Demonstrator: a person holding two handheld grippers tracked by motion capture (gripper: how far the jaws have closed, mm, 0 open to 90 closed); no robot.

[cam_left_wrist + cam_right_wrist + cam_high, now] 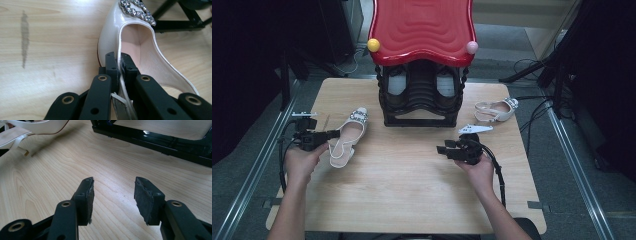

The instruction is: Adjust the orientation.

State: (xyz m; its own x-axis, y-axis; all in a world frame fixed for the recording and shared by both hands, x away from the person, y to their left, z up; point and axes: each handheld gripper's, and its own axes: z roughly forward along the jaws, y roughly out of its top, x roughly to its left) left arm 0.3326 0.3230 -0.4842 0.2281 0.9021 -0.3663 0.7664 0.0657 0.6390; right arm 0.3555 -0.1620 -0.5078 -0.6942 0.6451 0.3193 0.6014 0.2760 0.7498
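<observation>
High view: pale wooden table [412, 190].

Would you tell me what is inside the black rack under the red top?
Two pale shoes stand side by side in the black rack; the red top covers whatever sits higher up.

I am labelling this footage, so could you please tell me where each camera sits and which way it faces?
High view: above the person's side, looking forward and down on the table; both forearms, left gripper, right gripper.
Left gripper view: rides the left gripper, looking along its fingers shut on the white shoe rim.
Right gripper view: rides the right gripper, looking across bare wood between open fingers toward the black rack.
Shared: shoe and rack appear in all three.
</observation>
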